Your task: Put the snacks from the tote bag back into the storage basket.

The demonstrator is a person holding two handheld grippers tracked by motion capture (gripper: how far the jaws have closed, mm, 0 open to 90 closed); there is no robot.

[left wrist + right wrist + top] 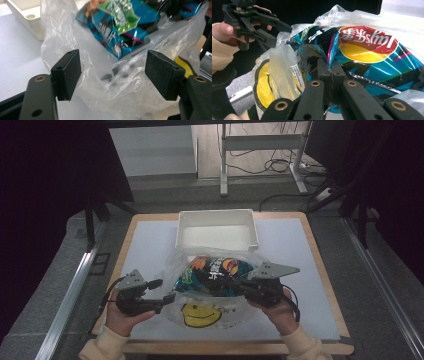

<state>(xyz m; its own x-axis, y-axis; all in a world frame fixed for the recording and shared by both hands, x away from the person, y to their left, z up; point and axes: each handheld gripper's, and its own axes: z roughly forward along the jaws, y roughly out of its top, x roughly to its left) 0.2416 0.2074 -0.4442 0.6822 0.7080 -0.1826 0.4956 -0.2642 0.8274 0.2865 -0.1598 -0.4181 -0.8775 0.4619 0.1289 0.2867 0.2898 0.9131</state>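
A teal and black chip bag (215,272) lies half inside a clear plastic bag (200,316) that has a yellow smiley face printed on it. My right gripper (241,288) is shut, pinching the near edge of the chip bag (367,45); its jaws (331,66) meet on the dark foil. My left gripper (162,291) stands open at the plastic bag's left side. In the left gripper view its gap (113,67) has loose plastic film (100,95) between the pads, which do not press on it. The chip bag (117,30) lies beyond.
An empty white bin (216,227) stands just behind the bags at the table's far middle. The grey mat (150,245) covers the wooden tabletop. In the right gripper view the left gripper (274,32) hovers over the plastic bag's (279,72) flap.
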